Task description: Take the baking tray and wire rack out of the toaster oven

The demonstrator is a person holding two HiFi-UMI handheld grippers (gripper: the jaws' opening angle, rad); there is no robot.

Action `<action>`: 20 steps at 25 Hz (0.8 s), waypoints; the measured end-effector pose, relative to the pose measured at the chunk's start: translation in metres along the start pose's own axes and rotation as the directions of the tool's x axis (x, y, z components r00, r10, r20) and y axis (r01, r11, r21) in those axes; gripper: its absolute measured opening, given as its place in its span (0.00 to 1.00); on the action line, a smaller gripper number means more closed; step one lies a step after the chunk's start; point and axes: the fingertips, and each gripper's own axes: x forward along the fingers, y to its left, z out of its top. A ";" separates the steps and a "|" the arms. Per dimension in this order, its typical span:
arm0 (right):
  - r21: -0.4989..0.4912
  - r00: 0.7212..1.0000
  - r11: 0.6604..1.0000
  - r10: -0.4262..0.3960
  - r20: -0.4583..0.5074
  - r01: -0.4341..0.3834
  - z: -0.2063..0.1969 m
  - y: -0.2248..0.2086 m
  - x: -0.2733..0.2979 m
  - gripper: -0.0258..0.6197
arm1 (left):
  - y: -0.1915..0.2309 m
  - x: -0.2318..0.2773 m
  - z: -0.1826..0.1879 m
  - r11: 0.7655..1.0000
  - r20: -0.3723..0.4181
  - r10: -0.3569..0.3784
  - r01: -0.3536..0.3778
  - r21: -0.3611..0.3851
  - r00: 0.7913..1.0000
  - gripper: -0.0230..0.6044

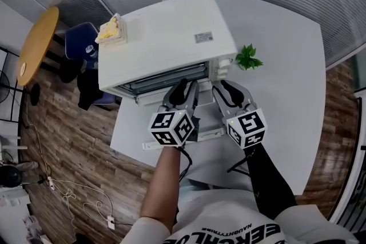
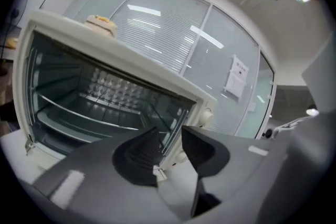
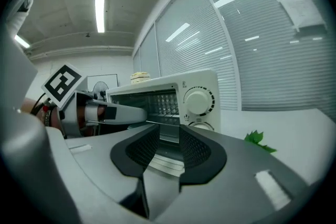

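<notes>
Bright, even ceiling light; fisheye bending and dark corners; near jaws slightly soft.

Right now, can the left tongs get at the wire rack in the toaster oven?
Probably yes: the toaster oven stands open, the left tongs are open and empty, aimed at its cavity, and nothing blocks the wire rack.
</notes>
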 end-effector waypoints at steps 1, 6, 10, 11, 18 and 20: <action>0.046 1.000 0.999 0.012 0.000 -0.012 -0.003 0.004 0.007 0.19 | 0.007 0.000 0.000 0.999 0.003 0.001 -0.001 -0.038 1.000 0.31; 0.281 0.999 0.959 0.031 0.020 -0.035 -0.015 0.016 0.036 0.19 | 0.040 -0.003 -0.002 0.980 0.018 0.014 -0.010 -0.199 1.000 0.31; 0.462 0.999 0.886 0.030 0.031 -0.041 -0.031 0.016 0.054 0.19 | 0.064 -0.007 -0.007 0.955 0.034 0.022 -0.011 -0.298 0.999 0.31; 0.504 0.999 0.863 0.026 0.031 -0.038 -0.035 0.016 0.058 0.19 | 0.069 -0.007 -0.008 0.947 0.040 0.020 -0.006 -0.320 0.999 0.31; 0.712 0.997 0.699 0.004 0.075 -0.057 -0.048 0.011 0.084 0.19 | 0.087 -0.001 0.000 0.833 0.146 -0.062 0.132 -0.538 0.987 0.31; 0.751 0.996 0.656 0.009 0.088 -0.072 -0.048 0.012 0.090 0.19 | 0.091 0.000 0.000 0.796 0.169 -0.073 0.160 -0.584 0.983 0.31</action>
